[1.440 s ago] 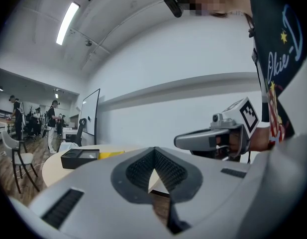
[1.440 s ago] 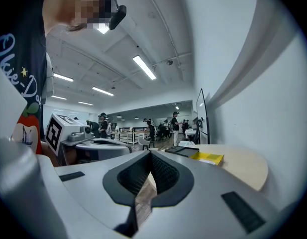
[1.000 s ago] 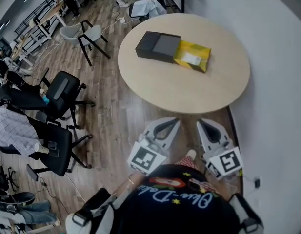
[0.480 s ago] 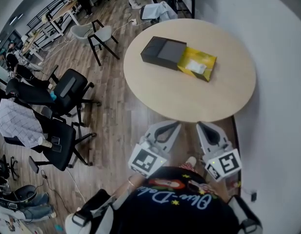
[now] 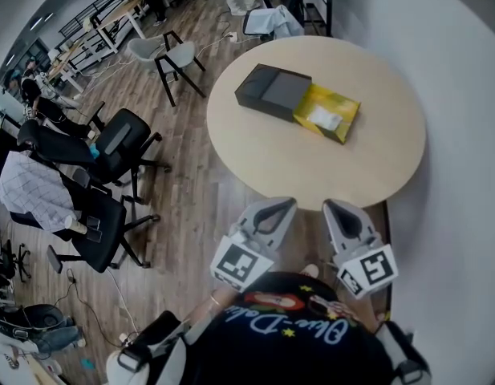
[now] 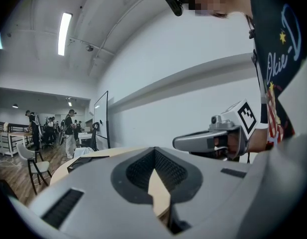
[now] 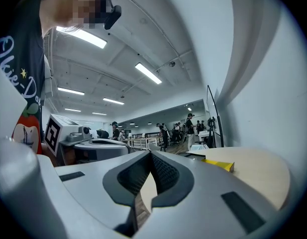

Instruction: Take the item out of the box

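The round pale wooden tabletop [image 5: 311,171] is just brought slightly nearer, left gripper [image 5: 281,207] and right gripper [image 5: 337,208] kept pinched together, empty, and the black box with yellow slide-out tray [image 5: 273,91] isn't touched yet tbh.

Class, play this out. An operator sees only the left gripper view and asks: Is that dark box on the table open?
Observer: Yes. A yellow tray sticks out of the right end of the dark box.
Operator: Anything in the tray?
Observer: A white item lies in it.
Operator: Is the right gripper free?
Observer: Yes, its jaws are together with nothing between them.
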